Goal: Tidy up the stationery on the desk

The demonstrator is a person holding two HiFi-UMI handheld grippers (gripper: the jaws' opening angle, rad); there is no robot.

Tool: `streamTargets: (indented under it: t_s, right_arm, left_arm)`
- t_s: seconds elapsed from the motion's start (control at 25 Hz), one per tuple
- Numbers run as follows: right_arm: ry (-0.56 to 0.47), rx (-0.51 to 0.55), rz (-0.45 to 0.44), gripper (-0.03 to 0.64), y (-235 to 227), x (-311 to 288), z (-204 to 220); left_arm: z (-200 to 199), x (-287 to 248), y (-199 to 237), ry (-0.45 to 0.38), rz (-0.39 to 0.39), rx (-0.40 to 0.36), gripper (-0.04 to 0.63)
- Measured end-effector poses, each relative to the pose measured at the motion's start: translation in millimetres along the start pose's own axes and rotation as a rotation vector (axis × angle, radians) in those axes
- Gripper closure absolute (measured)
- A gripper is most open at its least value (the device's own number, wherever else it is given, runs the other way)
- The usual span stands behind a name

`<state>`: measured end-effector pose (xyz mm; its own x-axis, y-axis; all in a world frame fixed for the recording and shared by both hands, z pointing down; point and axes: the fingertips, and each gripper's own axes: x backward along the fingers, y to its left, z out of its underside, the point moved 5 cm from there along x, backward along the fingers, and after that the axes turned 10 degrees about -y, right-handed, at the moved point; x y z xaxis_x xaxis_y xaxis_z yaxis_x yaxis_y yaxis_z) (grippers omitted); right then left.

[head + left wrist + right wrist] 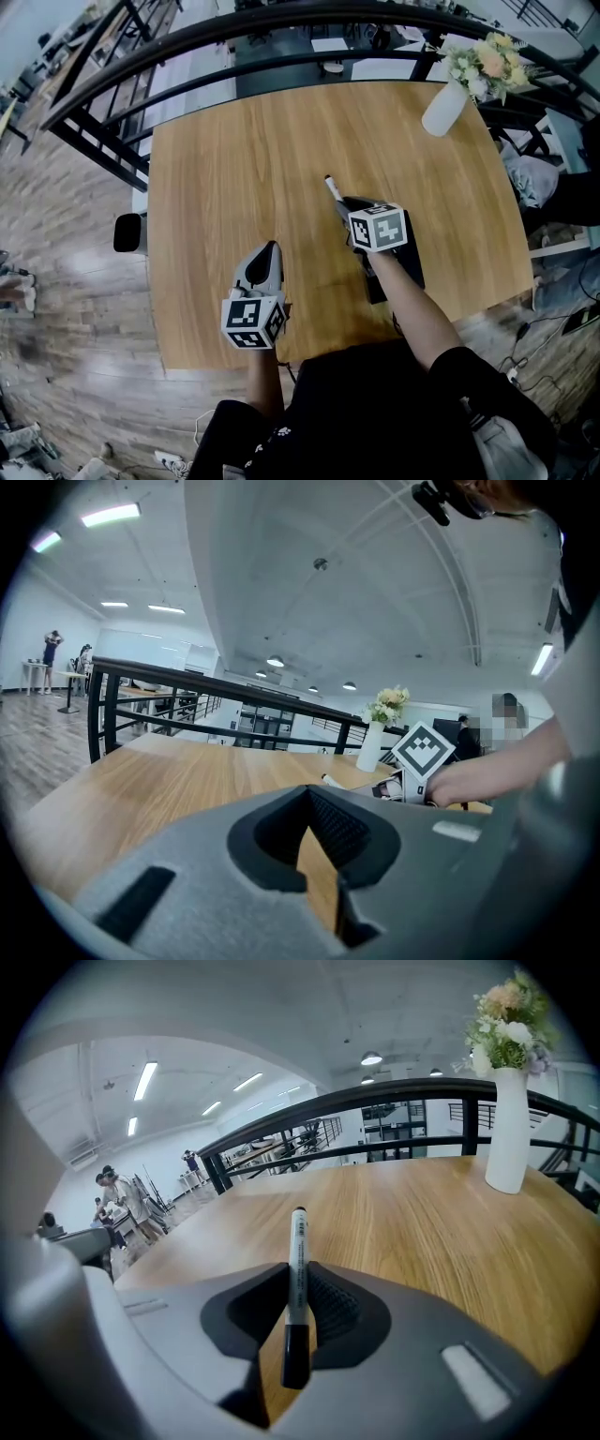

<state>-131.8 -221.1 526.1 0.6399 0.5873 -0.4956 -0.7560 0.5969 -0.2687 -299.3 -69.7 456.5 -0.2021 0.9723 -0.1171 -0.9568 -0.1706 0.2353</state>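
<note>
While we look down over the bench (244, 159), its pale wooden top fills most of the head view. A black railing (187, 42) curves round the bench's far edge. Near the bench's front edge, right of its middle, a black flat thing (412, 265) lies under our right forearm; we cannot tell what it is. At the bench's far right corner stands a white vase (443, 108), upright in the right gripper view, with a bunch of pale flowers (483, 61) in it.

Our left tongs (309, 795) hang over the bench's front part, left of its middle. Their jaws are clenched with nothing between them, and only a sliver of the bench's wood shows through the gap behind the tips. Our right tongs (298, 1277) sit over the middle of the bench, clamped on a marker pen (298, 1241). The pen has a white barrel, with its black end lying back between the jaws toward us. Its other end sticks out past the tips toward the bench's far edge. We cannot tell whether that end clears the bench top.
</note>
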Motion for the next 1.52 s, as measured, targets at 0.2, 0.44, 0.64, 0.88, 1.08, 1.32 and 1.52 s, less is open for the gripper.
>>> streamTargets:
  t_s: [0.2,0.44,0.64,0.88,1.08,1.32,1.52]
  right_arm:
    - [-0.007,-0.024,0.01,0.538,-13.6,19.2,7.7]
    - [-0.024,-0.05,0.033,0.538,-37.3,42.1,12.9]
    - [-0.04,-0.07,0.052,0.538,-56.1,59.8,18.0]
    - [-0.053,-0.095,0.074,0.538,-73.8,81.5,24.0]
    - [-0.057,-0.113,0.087,0.538,-88.7,96.3,31.4]
    - [-0.055,-0.138,0.105,0.538,-108.3,116.4,41.9]
    - [-0.051,-0.157,0.119,0.538,-125.1,130.1,52.6]
  left_arm:
    - [2.0,-5.3,-15.9,0.001,0.016,-0.009,0.601]
    - [6.6,-16.3,-38.6,0.013,0.043,-0.016,0.601]
    - [12.7,-24.8,-57.1,0.018,0.067,-0.018,0.601]
    - [14.5,-30.5,-74.7,0.024,0.087,-0.026,0.601]
    - [18.5,-36.4,-90.4,0.031,0.103,-0.03,0.601]
    - [21.7,-43.1,-111.9,0.041,0.123,-0.04,0.601]
    - [26.9,-48.6,-128.3,0.053,0.136,-0.048,0.601]
